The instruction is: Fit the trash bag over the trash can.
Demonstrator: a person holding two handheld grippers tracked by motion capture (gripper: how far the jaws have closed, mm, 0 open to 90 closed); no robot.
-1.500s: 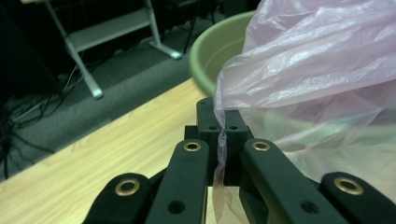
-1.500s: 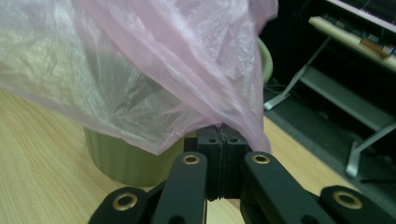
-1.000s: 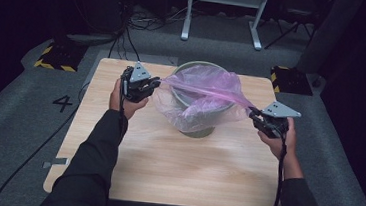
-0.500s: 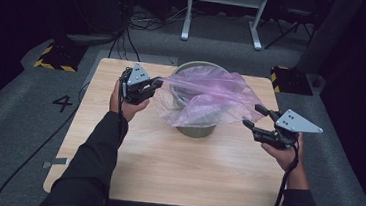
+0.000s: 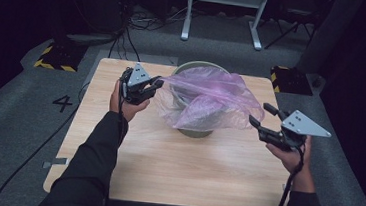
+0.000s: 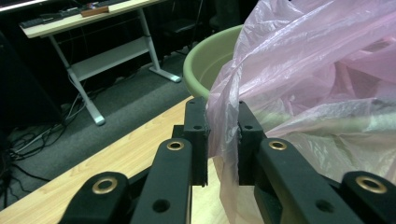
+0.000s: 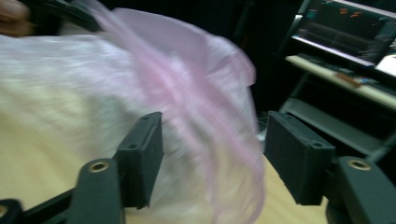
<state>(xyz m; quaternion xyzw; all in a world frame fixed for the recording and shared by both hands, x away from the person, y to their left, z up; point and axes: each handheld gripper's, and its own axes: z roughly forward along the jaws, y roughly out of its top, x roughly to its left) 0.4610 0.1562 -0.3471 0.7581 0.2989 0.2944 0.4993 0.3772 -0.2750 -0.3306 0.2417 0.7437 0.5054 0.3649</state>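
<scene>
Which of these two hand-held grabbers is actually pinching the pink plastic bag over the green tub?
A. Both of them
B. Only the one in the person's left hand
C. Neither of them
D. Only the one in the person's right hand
B. The left gripper has its jaws closed on a fold of the pink plastic bag, while the right gripper stands open, apart from the bag by the green tub.

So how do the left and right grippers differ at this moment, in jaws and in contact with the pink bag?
The left gripper has its jaws nearly together, pinching a fold of the pink plastic bag beside the green bucket; the right gripper stands with jaws wide apart, having just been opening, and its pads press on nothing. The left sits close against the bucket's rim; the right hangs off to the side, apart from the bag. Both are black, hand-held and topped by a grey plate.
</scene>
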